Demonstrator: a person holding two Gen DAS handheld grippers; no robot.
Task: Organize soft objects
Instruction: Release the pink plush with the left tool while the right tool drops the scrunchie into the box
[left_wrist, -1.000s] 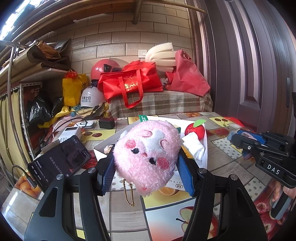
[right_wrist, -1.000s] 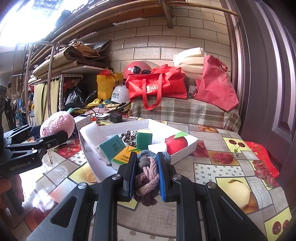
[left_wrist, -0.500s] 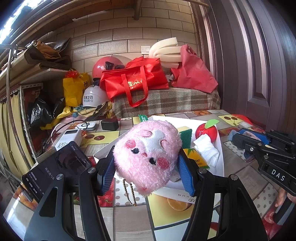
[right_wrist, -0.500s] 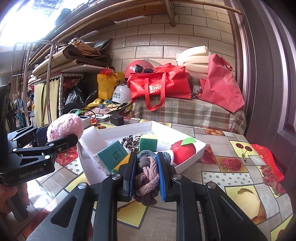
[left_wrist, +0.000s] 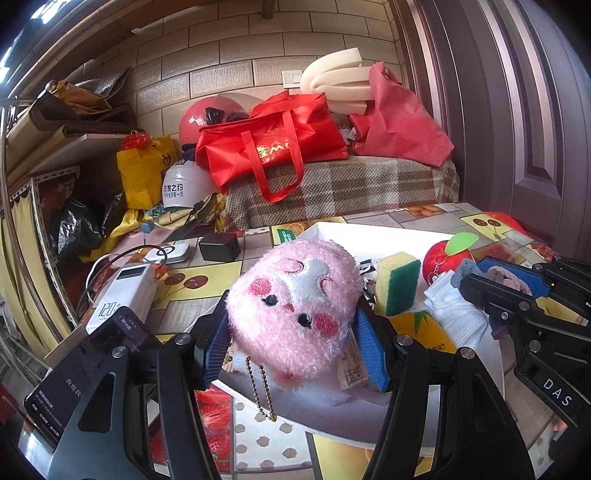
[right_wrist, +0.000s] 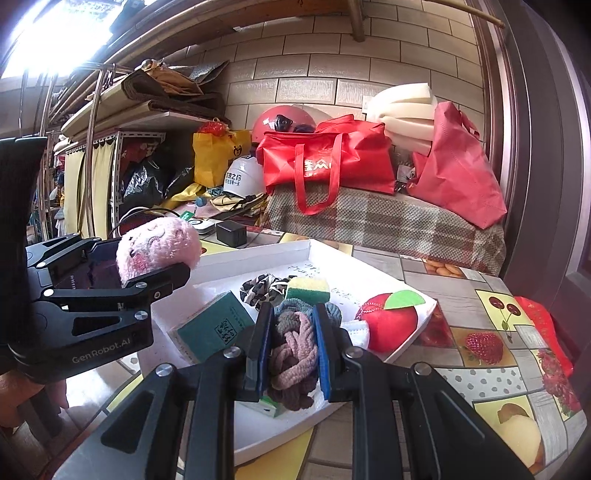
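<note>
The left gripper (left_wrist: 293, 325) is clamped on a pink plush toy (left_wrist: 293, 308), held above the near left edge of the white tray (right_wrist: 255, 254), and the right gripper (right_wrist: 291, 350) squeezes a bundle of braided hair ties (right_wrist: 293, 354) over the tray's near edge. This looks like the carrying-in step. Next, each load needs a bare patch among the sponge (right_wrist: 308, 290), green packet (right_wrist: 216, 326) and red apple plush (right_wrist: 393, 325), then the jaws can part.
</note>
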